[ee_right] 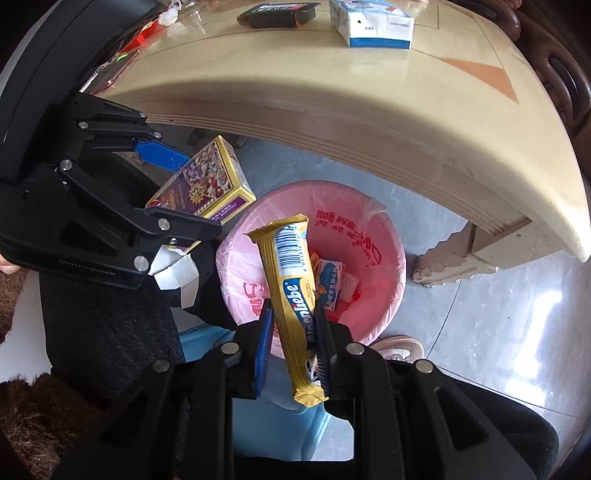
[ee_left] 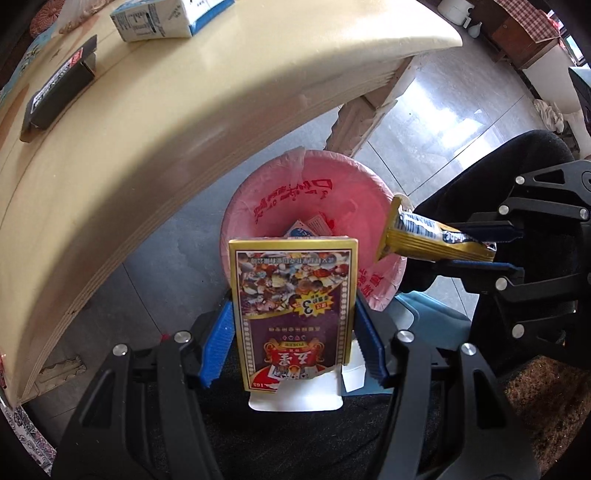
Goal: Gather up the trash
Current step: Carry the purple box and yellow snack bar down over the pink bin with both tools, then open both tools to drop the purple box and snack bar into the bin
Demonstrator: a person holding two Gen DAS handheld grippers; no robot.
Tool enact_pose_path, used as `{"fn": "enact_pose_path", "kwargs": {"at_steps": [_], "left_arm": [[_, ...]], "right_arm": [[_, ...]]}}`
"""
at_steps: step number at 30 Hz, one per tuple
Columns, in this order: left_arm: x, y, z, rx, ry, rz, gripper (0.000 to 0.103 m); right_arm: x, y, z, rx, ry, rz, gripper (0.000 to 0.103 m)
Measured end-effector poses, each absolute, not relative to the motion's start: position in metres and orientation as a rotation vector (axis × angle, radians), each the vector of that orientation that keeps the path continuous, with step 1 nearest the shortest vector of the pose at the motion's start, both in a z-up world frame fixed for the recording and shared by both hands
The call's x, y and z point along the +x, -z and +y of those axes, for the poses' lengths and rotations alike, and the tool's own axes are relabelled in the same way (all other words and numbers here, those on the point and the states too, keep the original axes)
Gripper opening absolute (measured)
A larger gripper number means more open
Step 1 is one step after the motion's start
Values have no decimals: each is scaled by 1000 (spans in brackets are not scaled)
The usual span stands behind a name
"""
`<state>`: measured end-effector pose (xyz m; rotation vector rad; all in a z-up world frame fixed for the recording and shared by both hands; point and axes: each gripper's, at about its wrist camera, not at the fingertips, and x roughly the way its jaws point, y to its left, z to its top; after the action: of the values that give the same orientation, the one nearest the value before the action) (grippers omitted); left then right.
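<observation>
A pink-lined trash bin (ee_left: 258, 192) (ee_right: 384, 236) stands on the floor under the table edge, with a few wrappers inside. My left gripper (ee_left: 293, 314) is shut on a yellow-and-purple playing-card box (ee_left: 295, 302) with a torn open flap, held over the bin's near rim. The same box (ee_right: 207, 177) and left gripper (ee_right: 184, 192) show at upper left in the right wrist view. My right gripper (ee_right: 295, 325) is shut on a yellow snack wrapper (ee_right: 291, 280), held above the bin. In the left wrist view that wrapper (ee_left: 428, 236) and right gripper (ee_left: 495, 247) sit at right.
A cream table (ee_left: 184, 122) (ee_right: 369, 96) overhangs the bin and carries a black box (ee_left: 59, 88) (ee_right: 277, 14) and a blue-and-white carton (ee_left: 155, 18) (ee_right: 373, 22). A carved table leg (ee_right: 450, 258), grey tiled floor, a person's dark-clad knees and a pink shoe (ee_right: 395, 347) surround the bin.
</observation>
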<state>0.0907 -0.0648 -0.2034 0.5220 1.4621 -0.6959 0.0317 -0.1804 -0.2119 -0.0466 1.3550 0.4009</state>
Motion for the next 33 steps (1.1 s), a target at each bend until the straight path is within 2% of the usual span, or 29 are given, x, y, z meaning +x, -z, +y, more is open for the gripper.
{"fn": "enact_pose_path", "kwargs": {"at_steps": [18, 33], "left_arm": [[94, 317, -73, 433, 580, 1642, 59], [108, 357, -82, 360, 536, 1745, 59]], "right_arm": [[56, 302, -202, 121, -308, 1450, 21], [76, 335, -207, 169, -310, 1507, 22]]}}
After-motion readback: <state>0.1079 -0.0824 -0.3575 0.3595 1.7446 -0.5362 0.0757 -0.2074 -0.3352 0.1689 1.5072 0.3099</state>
